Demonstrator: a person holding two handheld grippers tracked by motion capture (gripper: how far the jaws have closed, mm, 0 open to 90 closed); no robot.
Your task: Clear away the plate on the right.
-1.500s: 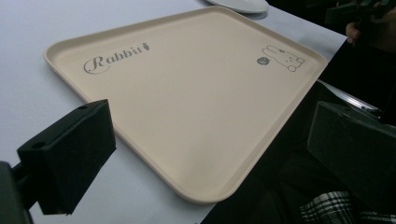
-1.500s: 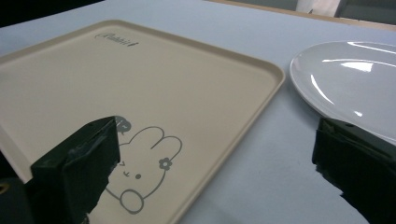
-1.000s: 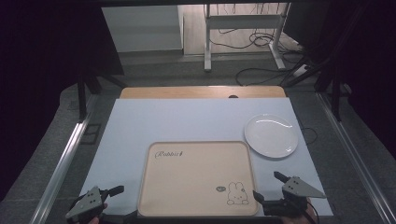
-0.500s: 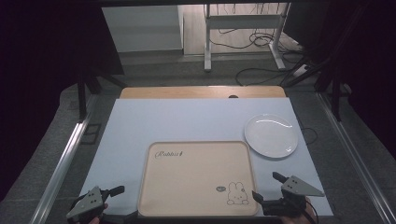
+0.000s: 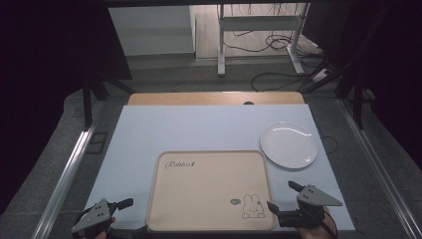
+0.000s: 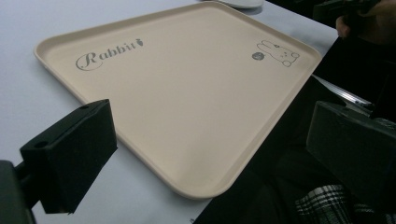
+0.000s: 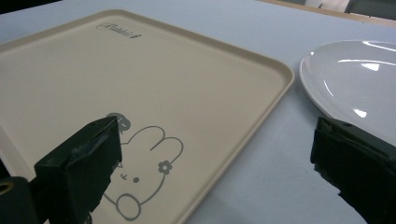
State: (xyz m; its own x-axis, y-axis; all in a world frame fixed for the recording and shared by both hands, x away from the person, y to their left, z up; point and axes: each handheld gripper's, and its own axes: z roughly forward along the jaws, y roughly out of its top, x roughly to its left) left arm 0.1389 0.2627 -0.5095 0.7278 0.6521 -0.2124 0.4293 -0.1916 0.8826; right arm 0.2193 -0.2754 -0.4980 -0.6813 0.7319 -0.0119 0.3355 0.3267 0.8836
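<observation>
Nothing looks started: both hand-held grippers, left [image 5: 118, 215] and right [image 5: 284, 197], wait spread and empty beside the tray [image 5: 209, 191], the plate [image 5: 288, 144] at two o'clock likely the next reach.

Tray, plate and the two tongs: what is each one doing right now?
Tray: flat on the table, nothing on it.
Plate: empty, beside the tray, apart from it.
Left tongs: open, holding nothing.
Right tongs: open, holding nothing.
</observation>
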